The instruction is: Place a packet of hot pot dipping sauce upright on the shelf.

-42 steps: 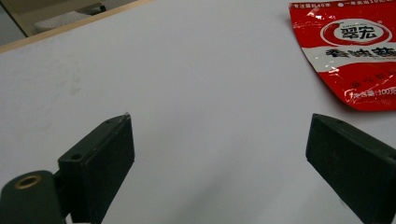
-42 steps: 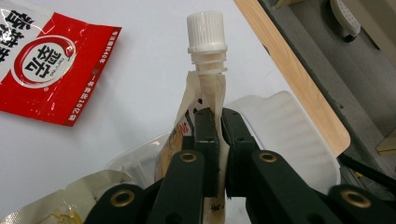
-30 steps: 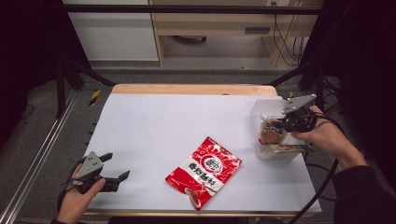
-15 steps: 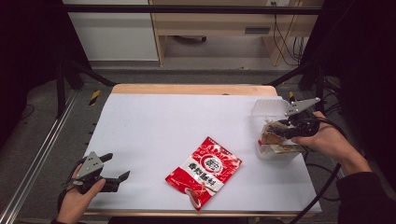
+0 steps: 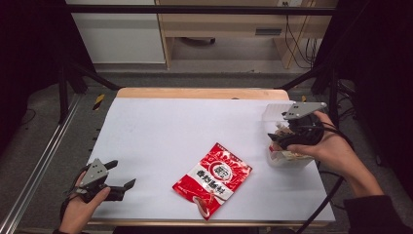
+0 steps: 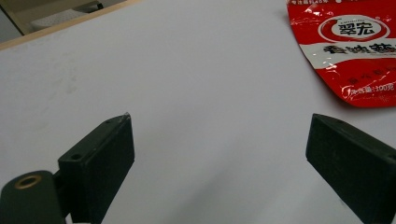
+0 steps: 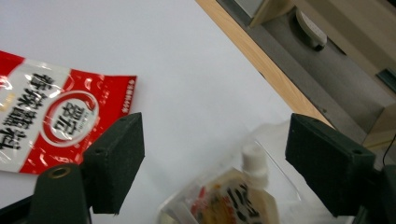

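Right gripper view: your right gripper (image 7: 212,163) has just let go, jaws wide over the pouch (image 7: 233,196) in the clear box (image 5: 287,158). Your left gripper (image 5: 118,174) waits wide open. Grab the red bag (image 5: 213,178) next.

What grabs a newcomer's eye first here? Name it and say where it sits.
The red snack packet stands out, lying flat on the white table near its front edge. At the table's right edge a clear plastic container holds a spouted pouch; the right gripper hangs over it, jaws just opened and empty. The left gripper rests open at the front left corner.
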`<state>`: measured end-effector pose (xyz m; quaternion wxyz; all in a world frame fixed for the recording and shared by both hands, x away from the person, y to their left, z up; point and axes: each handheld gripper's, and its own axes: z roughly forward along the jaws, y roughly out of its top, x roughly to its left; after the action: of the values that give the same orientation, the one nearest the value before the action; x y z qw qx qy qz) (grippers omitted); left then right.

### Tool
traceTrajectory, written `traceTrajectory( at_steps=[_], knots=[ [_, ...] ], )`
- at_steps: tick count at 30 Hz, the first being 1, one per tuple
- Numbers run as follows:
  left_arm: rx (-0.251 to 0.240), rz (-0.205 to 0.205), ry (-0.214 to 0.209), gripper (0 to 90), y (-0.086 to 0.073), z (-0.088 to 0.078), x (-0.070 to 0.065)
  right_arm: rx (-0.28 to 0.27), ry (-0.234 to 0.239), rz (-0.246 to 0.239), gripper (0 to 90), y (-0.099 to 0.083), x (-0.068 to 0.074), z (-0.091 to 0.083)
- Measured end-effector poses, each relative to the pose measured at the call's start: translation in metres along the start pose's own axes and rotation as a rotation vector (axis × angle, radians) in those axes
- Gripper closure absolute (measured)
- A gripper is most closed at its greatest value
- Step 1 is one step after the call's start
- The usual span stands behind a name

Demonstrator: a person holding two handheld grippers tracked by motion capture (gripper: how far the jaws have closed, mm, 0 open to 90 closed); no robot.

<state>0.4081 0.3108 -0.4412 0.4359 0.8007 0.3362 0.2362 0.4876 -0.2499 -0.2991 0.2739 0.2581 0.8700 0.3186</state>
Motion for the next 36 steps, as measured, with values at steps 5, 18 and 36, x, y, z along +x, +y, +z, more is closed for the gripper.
traceTrajectory(
  at_steps=[5, 18, 36],
  knots=[
    [0.001, 0.000, 0.002, 7.7, 0.000, 0.000, 0.000, -0.019, 0.003, -0.003, 16.6, 0.017, 0.025, 0.003],
    [0.008, 0.005, 0.001, 7.7, 0.000, 0.000, 0.000, -0.066, 0.057, 0.024, 12.7, 0.031, 0.077, 0.029],
    [0.013, 0.011, -0.002, 7.7, 0.000, 0.000, -0.001, -0.099, 0.015, 0.234, 13.4, 0.007, 0.127, 0.081]
  ],
)
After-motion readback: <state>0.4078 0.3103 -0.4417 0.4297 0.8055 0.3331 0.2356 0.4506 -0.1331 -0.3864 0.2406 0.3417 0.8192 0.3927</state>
